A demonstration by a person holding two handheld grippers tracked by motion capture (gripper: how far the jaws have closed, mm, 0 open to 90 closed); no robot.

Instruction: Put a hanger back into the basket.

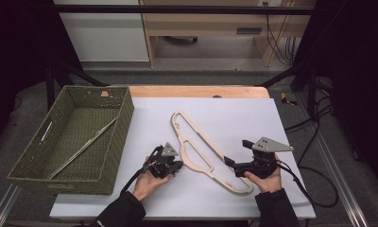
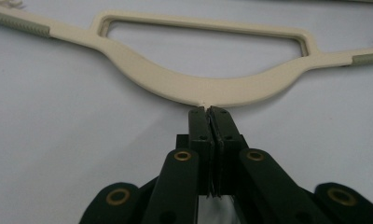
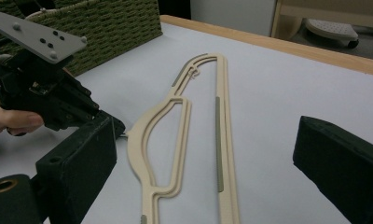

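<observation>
No readable txt, labels, brands or nos. anywhere on the things in the pics.

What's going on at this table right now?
A person holds a gripper in each hand over a flat cream plastic clothes hanger lying on the white table. The left gripper has its fingers pressed together, tips right at the hanger's curved edge, apparently pinching a tiny nub there. The right gripper is open, fingers spread to either side of the hanger's other end without gripping it. A green woven basket at the left holds a thin metal rod.
</observation>
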